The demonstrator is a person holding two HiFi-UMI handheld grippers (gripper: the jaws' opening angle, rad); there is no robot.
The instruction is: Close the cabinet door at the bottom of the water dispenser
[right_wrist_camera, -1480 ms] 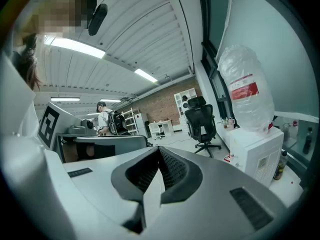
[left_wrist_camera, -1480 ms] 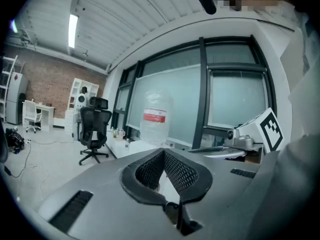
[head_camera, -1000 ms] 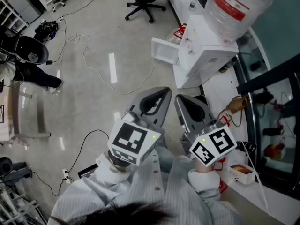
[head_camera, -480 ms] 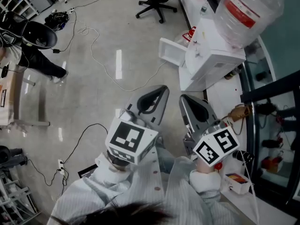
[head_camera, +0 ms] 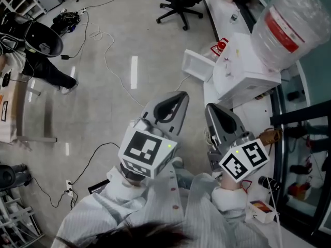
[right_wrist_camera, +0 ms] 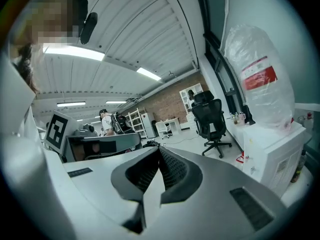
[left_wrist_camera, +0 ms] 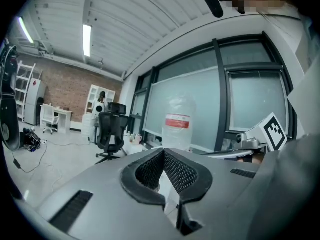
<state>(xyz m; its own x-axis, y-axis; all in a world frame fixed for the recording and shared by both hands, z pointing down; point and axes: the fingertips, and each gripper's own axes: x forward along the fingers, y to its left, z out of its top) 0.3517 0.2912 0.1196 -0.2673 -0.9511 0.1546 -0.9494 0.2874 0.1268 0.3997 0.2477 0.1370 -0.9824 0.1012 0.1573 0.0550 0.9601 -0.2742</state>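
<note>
Cabinet door [head_camera: 198, 66] juts leftward off water dispenser [head_camera: 243, 75]

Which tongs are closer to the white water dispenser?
Right. The right tongs sit just below the water dispenser in the head view, apart from it; the left tongs lie farther off, to its lower left.

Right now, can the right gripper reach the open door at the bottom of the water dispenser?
Probably yes, once it moves closer. The right gripper is apart from the door, and only floor shows between them.
</note>
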